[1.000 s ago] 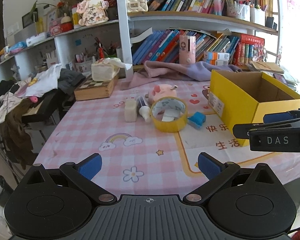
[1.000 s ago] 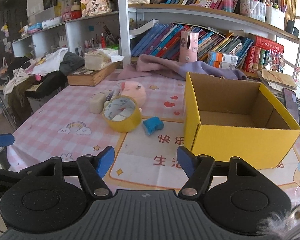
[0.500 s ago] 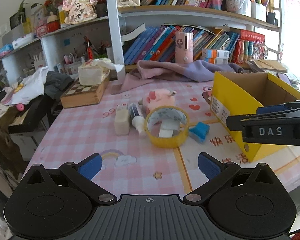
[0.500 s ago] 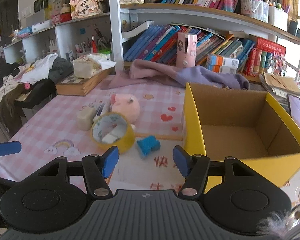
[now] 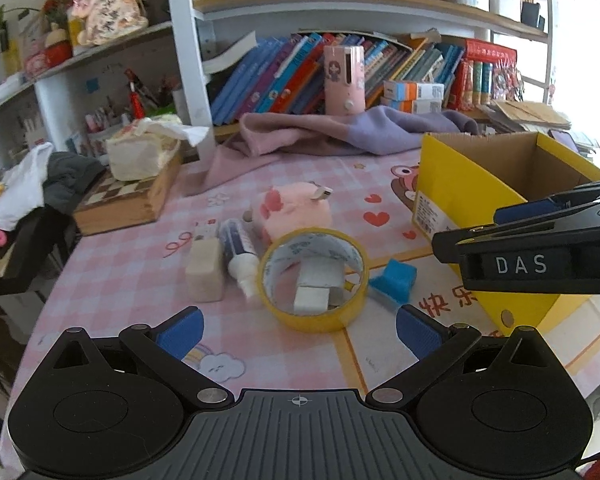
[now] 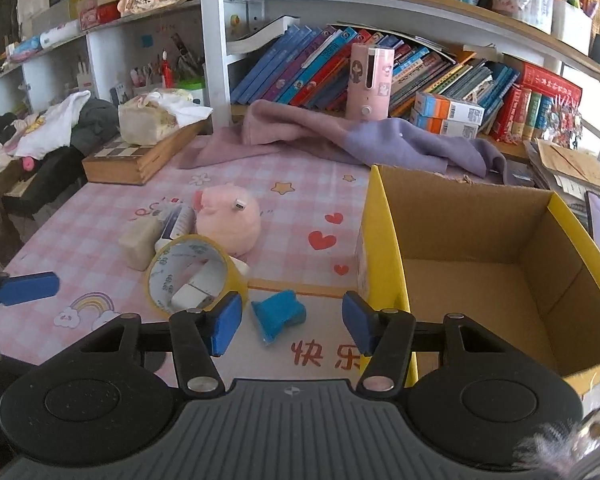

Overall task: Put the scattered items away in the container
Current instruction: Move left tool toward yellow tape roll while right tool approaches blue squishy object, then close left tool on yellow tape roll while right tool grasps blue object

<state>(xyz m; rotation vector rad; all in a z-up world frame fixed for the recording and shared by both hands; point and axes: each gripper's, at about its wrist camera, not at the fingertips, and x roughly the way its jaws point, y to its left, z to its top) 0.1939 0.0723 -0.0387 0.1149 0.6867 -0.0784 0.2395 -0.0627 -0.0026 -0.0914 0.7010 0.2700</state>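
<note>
Two grippers above tabletop (image 6: 100,240): left gripper (image 5: 298,330) wide, empty; right gripper (image 6: 290,322) closing, blue piece (image 6: 278,314) between its jaws, untouched.

A white bookshelf (image 6: 214,40) fills the wall behind the counter (image 6: 100,216), which wears a pink checked cloth printed with hearts, stars and a rainbow. Leaning rows of books (image 6: 308,68) crowd the shelf's lower bay, and more stand on the board above. Left of the shelf's upright post, lower white shelves (image 5: 40,80) hold a figurine and small clutter. Bright daylight enters from a window (image 5: 580,40) at the shelf's right end.
</note>
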